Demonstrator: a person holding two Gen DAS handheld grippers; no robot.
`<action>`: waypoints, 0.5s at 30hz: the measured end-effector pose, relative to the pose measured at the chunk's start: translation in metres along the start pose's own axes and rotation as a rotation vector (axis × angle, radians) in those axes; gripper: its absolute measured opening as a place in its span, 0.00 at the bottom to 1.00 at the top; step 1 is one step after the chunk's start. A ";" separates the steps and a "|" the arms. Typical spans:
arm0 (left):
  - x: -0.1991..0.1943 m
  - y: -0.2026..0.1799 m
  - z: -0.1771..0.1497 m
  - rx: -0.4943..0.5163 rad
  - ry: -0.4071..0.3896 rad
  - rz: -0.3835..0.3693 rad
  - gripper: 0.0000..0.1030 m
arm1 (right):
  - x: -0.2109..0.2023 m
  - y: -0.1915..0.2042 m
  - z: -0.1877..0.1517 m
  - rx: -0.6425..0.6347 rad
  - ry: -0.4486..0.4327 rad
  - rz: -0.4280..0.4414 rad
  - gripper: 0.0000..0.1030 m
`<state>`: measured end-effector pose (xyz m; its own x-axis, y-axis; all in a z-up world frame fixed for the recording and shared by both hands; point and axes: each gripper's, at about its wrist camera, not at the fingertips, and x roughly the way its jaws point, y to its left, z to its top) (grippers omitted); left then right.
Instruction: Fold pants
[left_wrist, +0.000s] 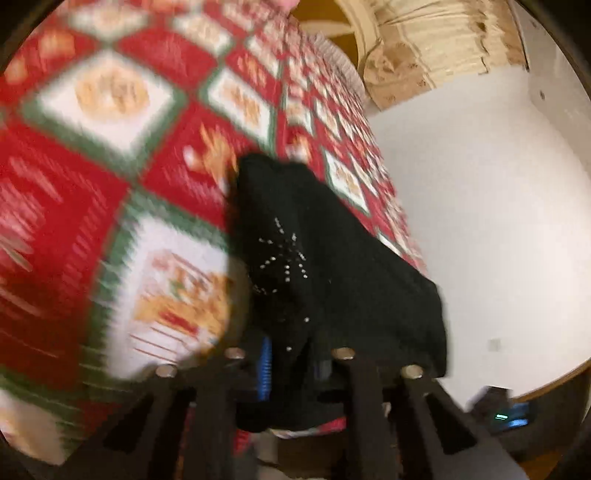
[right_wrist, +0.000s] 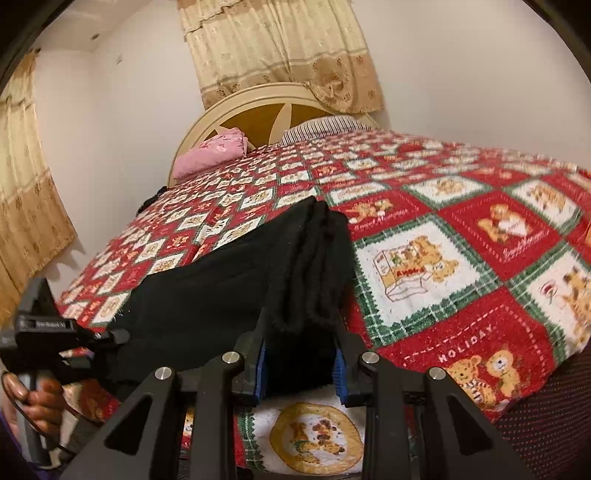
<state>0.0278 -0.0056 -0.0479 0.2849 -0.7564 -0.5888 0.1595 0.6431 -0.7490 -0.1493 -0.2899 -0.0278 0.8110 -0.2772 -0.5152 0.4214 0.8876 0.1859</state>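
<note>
Black pants filled the near view, lying across the bed's red holiday blanket in a thick stack of layers (already folded more than once, I judged). Both tools held them: the right gripper was clamped on the bunched layered end, and the left gripper appeared pinched shut on the studded cloth, though blur made that hard to confirm. Another fold seemed under way; next, both ends needed carrying over together, then releasing flat.

Open blanket right of pants
</note>
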 end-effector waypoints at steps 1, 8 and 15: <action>-0.006 -0.004 -0.001 0.031 -0.026 0.017 0.13 | -0.002 0.002 0.000 -0.016 -0.008 -0.008 0.28; 0.001 -0.032 -0.016 0.269 -0.069 0.200 0.12 | -0.006 0.029 -0.007 -0.195 -0.064 -0.123 0.28; 0.000 -0.049 -0.014 0.453 -0.150 0.306 0.11 | -0.011 0.063 -0.018 -0.412 -0.147 -0.253 0.28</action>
<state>0.0067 -0.0390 -0.0161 0.5077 -0.5232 -0.6845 0.4287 0.8425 -0.3261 -0.1391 -0.2245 -0.0253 0.7649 -0.5251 -0.3731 0.4413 0.8491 -0.2903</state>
